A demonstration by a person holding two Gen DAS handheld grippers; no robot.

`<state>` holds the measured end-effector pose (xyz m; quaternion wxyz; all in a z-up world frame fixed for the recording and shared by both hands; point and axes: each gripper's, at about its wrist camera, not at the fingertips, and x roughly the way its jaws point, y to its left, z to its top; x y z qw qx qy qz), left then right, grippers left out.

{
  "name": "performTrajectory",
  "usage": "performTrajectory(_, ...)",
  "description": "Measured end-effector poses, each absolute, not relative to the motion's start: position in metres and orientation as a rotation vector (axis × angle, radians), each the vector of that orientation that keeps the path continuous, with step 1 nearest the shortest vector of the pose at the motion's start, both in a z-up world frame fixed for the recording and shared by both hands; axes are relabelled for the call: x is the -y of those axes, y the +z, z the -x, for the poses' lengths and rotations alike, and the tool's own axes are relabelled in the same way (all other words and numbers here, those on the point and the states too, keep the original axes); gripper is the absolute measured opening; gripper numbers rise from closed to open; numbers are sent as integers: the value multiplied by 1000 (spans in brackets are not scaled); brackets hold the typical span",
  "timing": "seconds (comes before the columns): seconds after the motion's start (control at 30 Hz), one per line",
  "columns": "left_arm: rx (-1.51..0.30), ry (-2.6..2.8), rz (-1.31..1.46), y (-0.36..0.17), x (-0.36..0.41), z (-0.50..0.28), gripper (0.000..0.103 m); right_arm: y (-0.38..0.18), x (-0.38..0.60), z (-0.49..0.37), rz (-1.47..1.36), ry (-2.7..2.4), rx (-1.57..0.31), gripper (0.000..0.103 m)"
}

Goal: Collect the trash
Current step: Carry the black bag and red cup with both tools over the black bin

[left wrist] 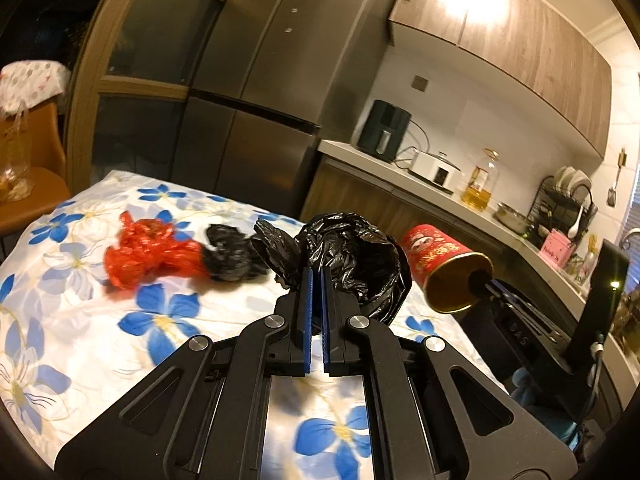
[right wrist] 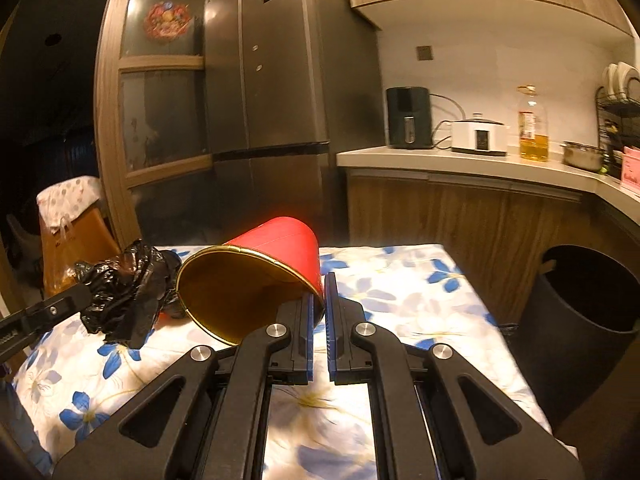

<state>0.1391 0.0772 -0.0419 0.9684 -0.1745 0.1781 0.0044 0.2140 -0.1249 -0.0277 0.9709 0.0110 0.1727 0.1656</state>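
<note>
My left gripper (left wrist: pixel 317 276) is shut on a crumpled black plastic bag (left wrist: pixel 356 256) and holds it above the floral tablecloth (left wrist: pixel 168 320). The bag also shows at the left of the right wrist view (right wrist: pixel 128 288). My right gripper (right wrist: pixel 320 284) is shut on the rim of a red paper bucket (right wrist: pixel 276 252) with a gold inside, held on its side above the table. The bucket shows in the left wrist view (left wrist: pixel 440 256) to the right of the bag. A red plastic bag (left wrist: pixel 148 254) and a smaller black bag (left wrist: pixel 230 256) lie on the table to the left.
A dark round trash bin (right wrist: pixel 580 320) stands on the floor right of the table. A large fridge (right wrist: pixel 288 72) stands behind the table. The counter (right wrist: pixel 460 160) holds an air fryer, a cooker, an oil bottle and a dish rack. A chair (left wrist: pixel 28 192) stands at the far left.
</note>
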Motion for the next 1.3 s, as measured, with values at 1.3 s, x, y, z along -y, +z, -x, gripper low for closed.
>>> performTrajectory(1.3, -306, -398, 60, 18, 209, -250, 3, 14, 389, -193, -159, -236, -172, 6)
